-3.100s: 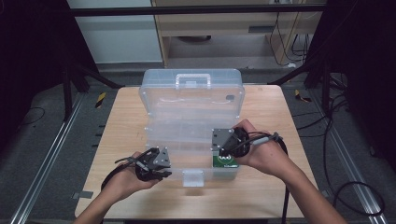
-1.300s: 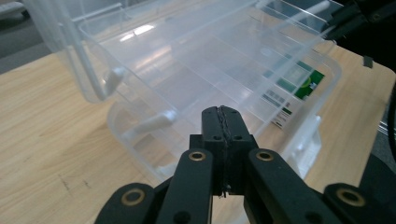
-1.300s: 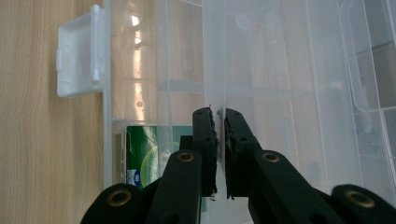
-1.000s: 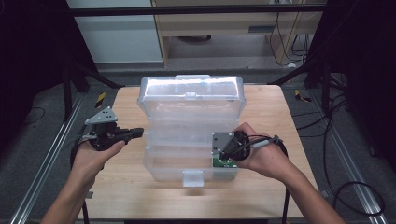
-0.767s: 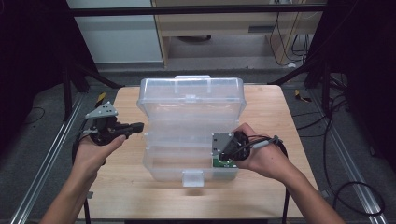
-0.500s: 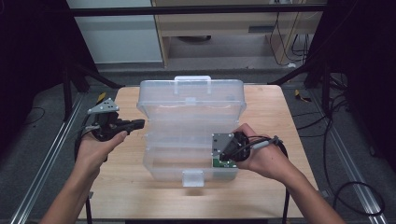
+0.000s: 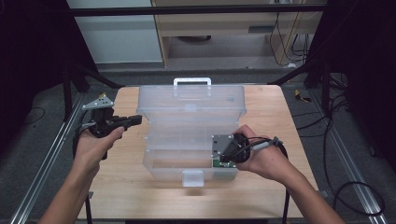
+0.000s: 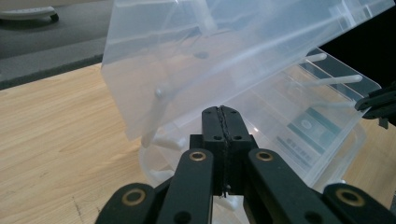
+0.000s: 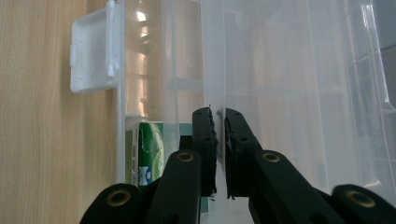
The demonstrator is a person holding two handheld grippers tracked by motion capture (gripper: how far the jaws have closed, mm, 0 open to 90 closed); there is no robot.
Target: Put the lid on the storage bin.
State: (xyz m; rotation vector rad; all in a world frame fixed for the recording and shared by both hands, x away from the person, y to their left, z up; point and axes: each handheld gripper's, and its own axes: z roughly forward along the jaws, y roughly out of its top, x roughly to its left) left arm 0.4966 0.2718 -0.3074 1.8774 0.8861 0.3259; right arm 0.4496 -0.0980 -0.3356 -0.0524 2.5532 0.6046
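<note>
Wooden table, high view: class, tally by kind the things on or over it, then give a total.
Clear plastic box, lid open: 1
Green carton inside the box: 1
Hand-held tongs, left and right: 2
Total: 4

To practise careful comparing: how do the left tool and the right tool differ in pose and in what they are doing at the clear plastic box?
The left tool lies level beside the clear plastic box, jaws shut on nothing; the right tool is clamped on the box's thin wall. The left tool points at the raised lid; the right tool sits at the box's near end, over a green packet. Both have black jaws and are hand-held.
</note>
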